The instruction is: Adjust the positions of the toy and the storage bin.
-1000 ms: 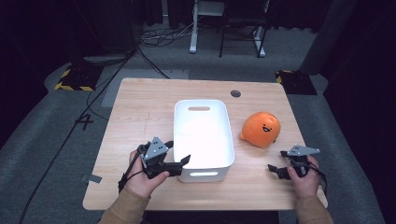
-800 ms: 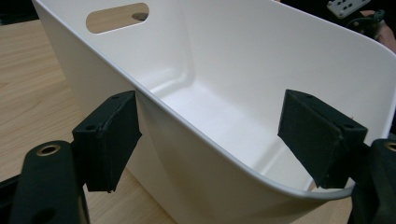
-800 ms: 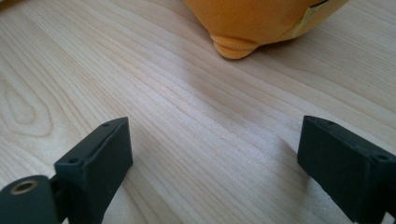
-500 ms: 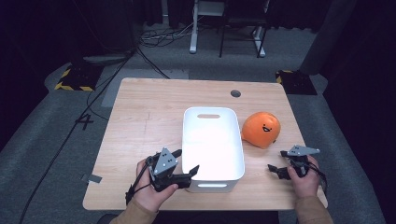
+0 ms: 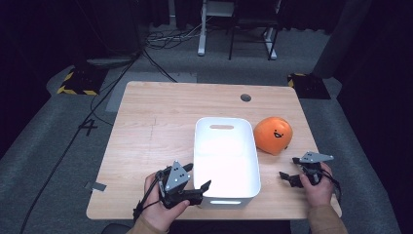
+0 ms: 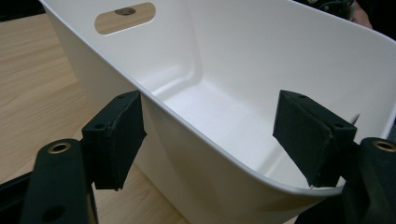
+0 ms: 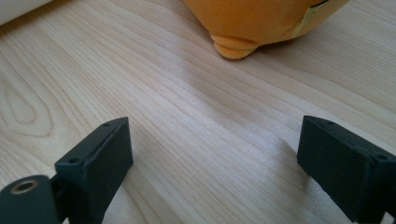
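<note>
White bin (image 5: 226,158) has slid rightward since the earlier frame, now nearly touching the orange plush toy (image 5: 273,135). Left gripper (image 5: 191,181) straddles the bin's near-left corner wall, jaws just closing, pads not pressing. Right gripper (image 5: 292,171) rests open on the table (image 5: 146,126).
</note>
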